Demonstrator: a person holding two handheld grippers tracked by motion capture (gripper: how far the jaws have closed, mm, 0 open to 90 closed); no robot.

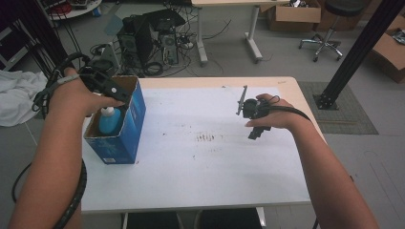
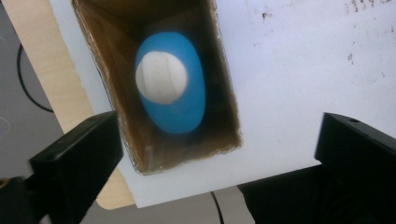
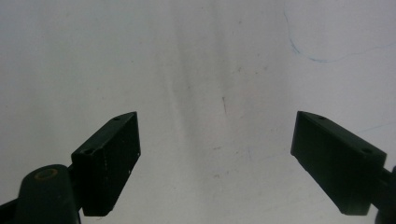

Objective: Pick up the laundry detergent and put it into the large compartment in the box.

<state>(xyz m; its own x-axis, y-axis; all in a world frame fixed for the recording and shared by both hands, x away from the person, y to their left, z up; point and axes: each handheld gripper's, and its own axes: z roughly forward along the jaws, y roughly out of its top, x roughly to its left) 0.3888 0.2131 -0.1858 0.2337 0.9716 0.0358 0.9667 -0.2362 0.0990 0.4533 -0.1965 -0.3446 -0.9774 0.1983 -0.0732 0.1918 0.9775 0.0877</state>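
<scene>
A: We locate the left gripper [image 2: 219,154] above the blue box [image 1: 136,121], which stands at the left edge of the table [image 1: 215,181]. In the left gripper view its jaws are spread wide, one on each side of the box mouth, with nothing between the pads.

B: We confirm. The blue bottle [image 2: 172,84] stands upright inside the box, its white cap [image 2: 161,77] facing the camera. From the high view, we see the bottle [image 1: 109,120] sitting below the box rim, clear of both jaws. Nothing presses on it.

A: We note that the box interior is brown cardboard and that the bottle sits near its middle, close to the long walls.

B: For the right gripper [image 3: 215,154], we read the jaws as spread apart as well. In the right gripper view they frame bare white tabletop with a few faint marks; no object lies between them.

A: In the high view, the right gripper [image 1: 253,114] sits over the right half of the table, well apart from the box.

B: We also record dark specks [image 1: 206,138] on the white surface between the two hands.
</scene>
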